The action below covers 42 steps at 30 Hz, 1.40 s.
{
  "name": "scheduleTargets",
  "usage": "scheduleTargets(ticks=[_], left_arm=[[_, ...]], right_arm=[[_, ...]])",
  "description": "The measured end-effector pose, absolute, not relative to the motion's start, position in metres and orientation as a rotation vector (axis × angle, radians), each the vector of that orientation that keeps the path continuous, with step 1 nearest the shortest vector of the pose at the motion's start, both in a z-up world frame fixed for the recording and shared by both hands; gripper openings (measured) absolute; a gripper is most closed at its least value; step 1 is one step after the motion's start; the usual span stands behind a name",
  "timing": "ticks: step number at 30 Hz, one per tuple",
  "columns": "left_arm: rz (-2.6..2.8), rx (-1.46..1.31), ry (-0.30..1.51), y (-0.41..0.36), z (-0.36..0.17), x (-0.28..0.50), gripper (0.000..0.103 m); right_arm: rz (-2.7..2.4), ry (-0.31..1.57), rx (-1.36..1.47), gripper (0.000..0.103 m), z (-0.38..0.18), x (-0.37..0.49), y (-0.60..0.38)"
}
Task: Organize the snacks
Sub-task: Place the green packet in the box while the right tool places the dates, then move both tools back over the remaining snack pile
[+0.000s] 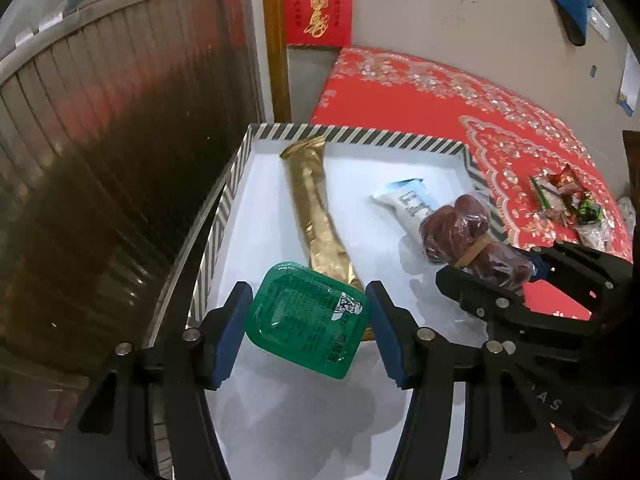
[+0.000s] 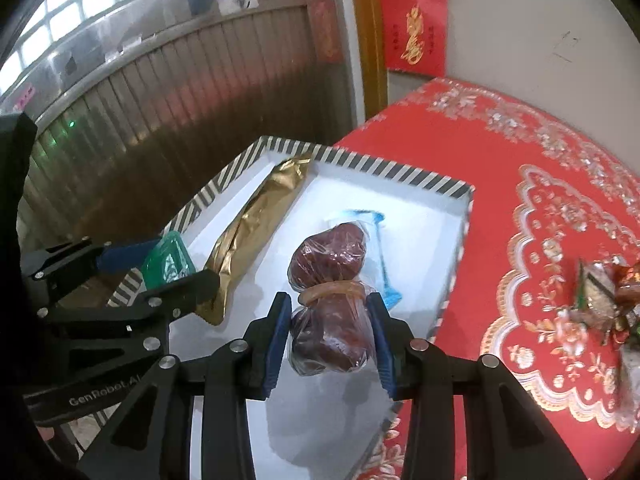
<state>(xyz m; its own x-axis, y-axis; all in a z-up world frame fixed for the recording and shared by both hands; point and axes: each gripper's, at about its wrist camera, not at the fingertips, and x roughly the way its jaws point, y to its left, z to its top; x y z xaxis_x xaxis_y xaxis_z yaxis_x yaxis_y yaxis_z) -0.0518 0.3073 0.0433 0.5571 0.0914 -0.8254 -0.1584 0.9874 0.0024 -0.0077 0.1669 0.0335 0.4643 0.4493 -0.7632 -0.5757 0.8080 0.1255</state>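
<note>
My left gripper [image 1: 306,330] is shut on a green sauce cup [image 1: 306,320] and holds it over the near left part of a white box with a striped rim [image 1: 352,136]. My right gripper [image 2: 328,336] is shut on a clear bag of dark red dates [image 2: 328,280] tied with a rubber band, above the box's right side. The bag also shows in the left wrist view [image 1: 468,236]. A long gold packet [image 1: 320,212] and a white-and-blue packet [image 1: 408,200] lie inside the box.
The box sits on a red patterned tablecloth [image 1: 400,92]. A small heap of loose wrapped sweets [image 1: 568,200] lies on the cloth to the right of the box. A ribbed metal shutter [image 1: 120,140] stands to the left, a wall with red paper [image 1: 318,4] behind.
</note>
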Motion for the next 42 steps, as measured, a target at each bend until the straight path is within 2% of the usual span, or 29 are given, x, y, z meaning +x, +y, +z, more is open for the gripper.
scheduleTargets(ticks=[10,14,19,23,42], left_arm=[[0.182,-0.085,1.010,0.307,0.031,-0.051,0.058],[0.203,-0.072,1.004,0.306,0.036,-0.052,0.064],[0.201,-0.095,0.968,0.303,0.051,-0.056,0.072],[0.191,-0.089,0.958,0.293,0.061,-0.057,0.073],[0.004,-0.031,0.936,0.162,0.085,-0.030,0.073]], right_arm=[[0.667,0.922,-0.166,0.042,0.019,-0.008,0.172],[0.665,0.903,-0.134,0.052,0.028,-0.008,0.164],[0.666,0.860,-0.092,0.054,0.045,-0.016,0.147],[0.660,0.832,-0.068,0.057,0.056,-0.023,0.128],[0.467,0.779,0.021,0.059,0.073,-0.036,-0.023]])
